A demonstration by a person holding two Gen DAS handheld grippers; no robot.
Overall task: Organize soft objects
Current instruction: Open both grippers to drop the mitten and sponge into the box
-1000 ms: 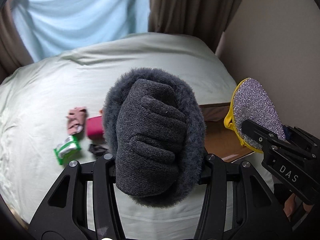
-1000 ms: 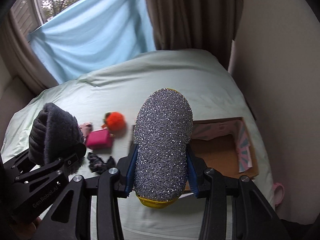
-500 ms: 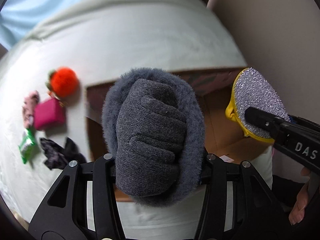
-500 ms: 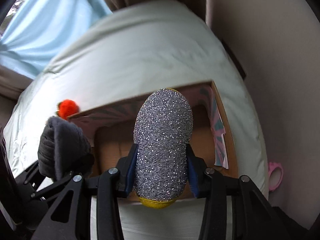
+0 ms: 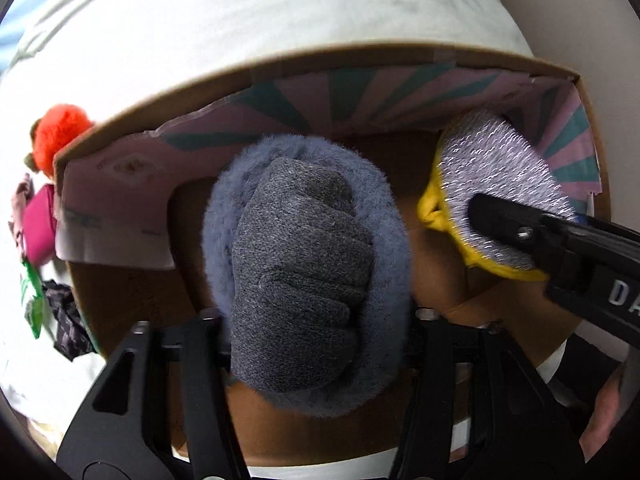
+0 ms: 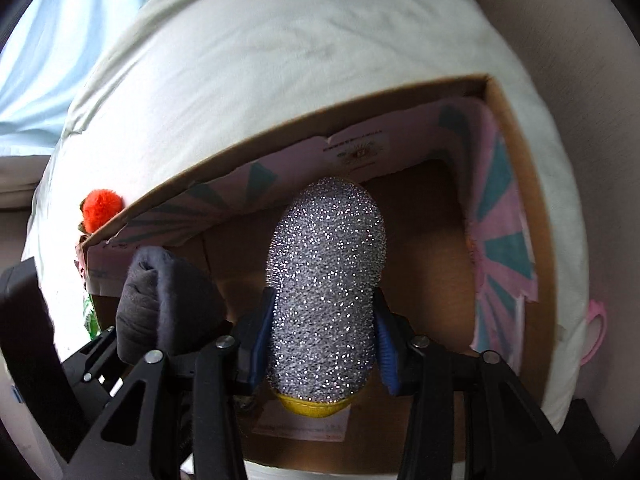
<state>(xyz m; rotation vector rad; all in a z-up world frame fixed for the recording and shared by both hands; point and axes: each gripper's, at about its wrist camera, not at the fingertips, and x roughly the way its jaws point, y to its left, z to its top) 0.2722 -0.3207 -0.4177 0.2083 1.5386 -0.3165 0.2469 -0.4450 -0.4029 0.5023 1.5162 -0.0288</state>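
My left gripper (image 5: 310, 316) is shut on a dark grey glove with a furry cuff (image 5: 304, 256) and holds it over the open cardboard box (image 5: 280, 60). The glove also shows in the right wrist view (image 6: 168, 300). My right gripper (image 6: 324, 344) is shut on a silver glitter sponge with a yellow back (image 6: 326, 292), also held inside the box opening (image 6: 520, 208). In the left wrist view the sponge (image 5: 500, 184) sits to the glove's right.
The box lies on a pale green bed sheet (image 5: 280, 4). Left of it lie an orange pompom (image 5: 56, 140), a magenta pouch (image 5: 38, 224), a green packet (image 5: 34, 304) and a dark scrunchie (image 5: 66, 320). A pink ring (image 6: 594, 328) lies right of the box.
Both grippers have moved forward and down from above the bed to inside the box opening, each still holding its object. The box now fills both views.
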